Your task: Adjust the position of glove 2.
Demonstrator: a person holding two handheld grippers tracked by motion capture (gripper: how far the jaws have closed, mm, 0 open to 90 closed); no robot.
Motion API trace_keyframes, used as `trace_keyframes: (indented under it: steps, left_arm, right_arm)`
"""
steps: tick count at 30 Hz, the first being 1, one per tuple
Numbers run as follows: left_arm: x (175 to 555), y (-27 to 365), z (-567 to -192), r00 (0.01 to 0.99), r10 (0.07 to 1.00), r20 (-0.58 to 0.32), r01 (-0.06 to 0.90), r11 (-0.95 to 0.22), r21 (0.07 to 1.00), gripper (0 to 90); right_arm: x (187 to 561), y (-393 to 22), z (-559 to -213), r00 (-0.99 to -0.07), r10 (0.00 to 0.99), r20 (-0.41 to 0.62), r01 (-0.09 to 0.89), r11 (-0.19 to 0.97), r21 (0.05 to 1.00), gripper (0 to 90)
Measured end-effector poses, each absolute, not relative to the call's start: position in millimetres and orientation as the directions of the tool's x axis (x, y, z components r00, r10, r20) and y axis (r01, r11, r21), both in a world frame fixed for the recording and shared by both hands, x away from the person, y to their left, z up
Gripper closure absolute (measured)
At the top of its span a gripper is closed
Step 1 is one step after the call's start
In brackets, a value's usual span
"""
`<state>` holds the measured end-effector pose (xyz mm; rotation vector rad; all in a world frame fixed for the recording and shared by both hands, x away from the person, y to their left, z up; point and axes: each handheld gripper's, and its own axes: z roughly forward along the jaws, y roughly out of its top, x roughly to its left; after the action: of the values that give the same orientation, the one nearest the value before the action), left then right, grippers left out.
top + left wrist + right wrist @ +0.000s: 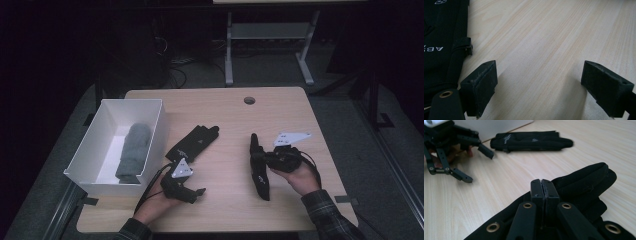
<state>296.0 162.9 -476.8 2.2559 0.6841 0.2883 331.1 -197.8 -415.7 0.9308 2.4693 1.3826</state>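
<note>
— What's the right gripper (541, 185) got?

— A black glove (259, 172), lying lengthwise on the table (280, 107) just ahead of the person's right hand (299, 176). The jaws are clenched tight together, and in the right gripper view the glove's fabric bunches up around and behind them. I'd say they pinch a fold of it, though the pinch itself sits hidden between the pads.

— And the left gripper (192, 192)?

— Released. Its jaws stand wide apart with bare wood between them, low over the near left part of the table, held in the left hand (155, 205).

— Is there a second glove?

— Yes, the other glove (194, 142) lies flat near the middle, just beyond the left gripper and beside the white box (152, 145). In the left gripper view its edge runs right along the left jaw.

— Anything in the box?

— A grey mitten (134, 152), lying on the bottom.
</note>
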Motion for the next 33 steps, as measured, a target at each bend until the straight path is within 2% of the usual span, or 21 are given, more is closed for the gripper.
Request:
trace_keyframes:
  steps: [4, 13, 20, 26, 28, 33]
  left_arm:
    - [296.0, 162.8, -476.8, 0.832, 0.555, -0.002, 0.387, -0.577, 0.719, 13.0]
    - [296.1, 162.6, -476.9, 0.831, 0.556, -0.003, 0.388, -0.575, 0.72, 13.0]
    - [296.4, 162.5, -476.9, 0.831, 0.556, -0.003, 0.388, -0.576, 0.72, 13.0]
    - [296.8, 162.3, -476.6, 0.832, 0.555, -0.001, 0.387, -0.579, 0.718, 13.0]
    - [296.8, 162.2, -476.8, 0.831, 0.556, -0.001, 0.387, -0.577, 0.719, 13.0]
    - [296.7, 162.2, -476.6, 0.831, 0.556, -0.002, 0.388, -0.577, 0.718, 13.0]
  right_arm:
    - [329.4, -220.3, -412.9, -0.774, 0.615, 0.152, 0.438, 0.345, 0.83, 89.1]
    - [328.7, -229.8, -408.7, -0.773, 0.613, 0.163, 0.428, 0.315, 0.847, 87.8]
    - [320.7, -260.2, -415.7, -0.717, 0.684, 0.132, 0.465, 0.329, 0.822, 90.0]
    - [319.3, -267.2, -430.5, -0.69, 0.71, 0.144, 0.538, 0.369, 0.758, 81.3]
    - [325.0, -267.4, -443.8, -0.666, 0.721, 0.191, 0.603, 0.37, 0.707, 72.6]
    - [330.0, -263.4, -453.3, -0.656, 0.721, 0.223, 0.631, 0.361, 0.686, 65.4]
